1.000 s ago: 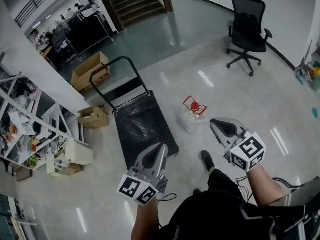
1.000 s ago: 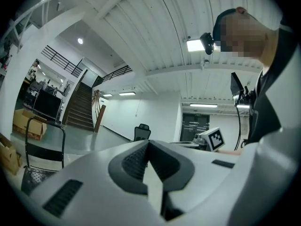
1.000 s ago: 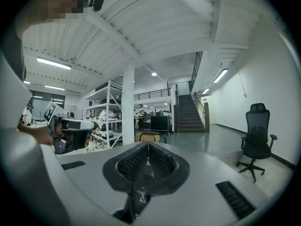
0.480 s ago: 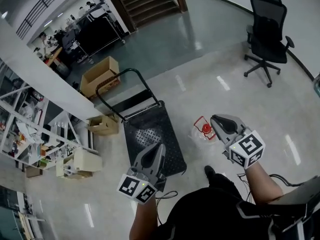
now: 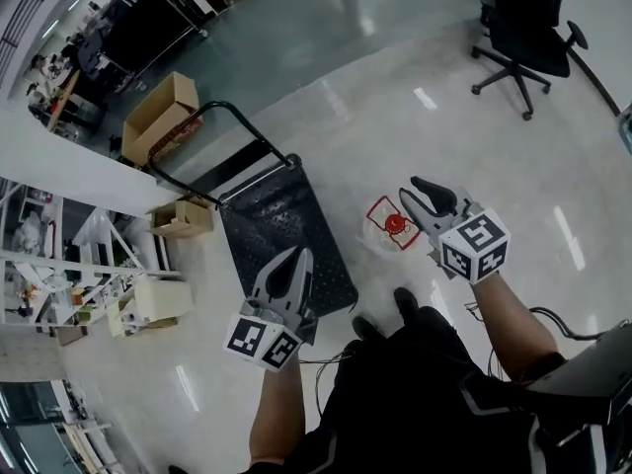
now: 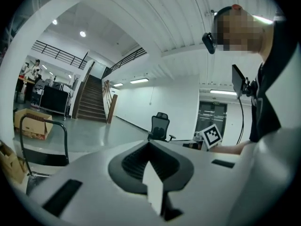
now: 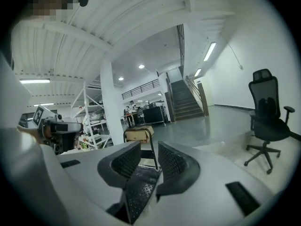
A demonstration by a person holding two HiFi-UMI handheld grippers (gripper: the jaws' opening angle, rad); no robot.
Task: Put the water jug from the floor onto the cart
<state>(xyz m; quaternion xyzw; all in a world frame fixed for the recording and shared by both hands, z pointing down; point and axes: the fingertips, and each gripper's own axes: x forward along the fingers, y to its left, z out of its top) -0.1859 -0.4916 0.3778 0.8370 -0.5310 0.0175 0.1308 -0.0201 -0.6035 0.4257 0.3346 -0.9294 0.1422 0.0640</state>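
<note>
With the water jug [image 5: 388,227] on the floor [image 5: 494,166] beside the cart [image 5: 267,225], the right gripper [image 5: 410,191], jaws just opened and empty, hovers near it, presumably to grasp its handle; the left gripper [image 5: 295,257] is closed on nothing.

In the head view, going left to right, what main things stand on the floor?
Metal shelving → cart → water jug → office chair. The cardboard boxes and both grippers overlap these, so I've left them out.
</note>
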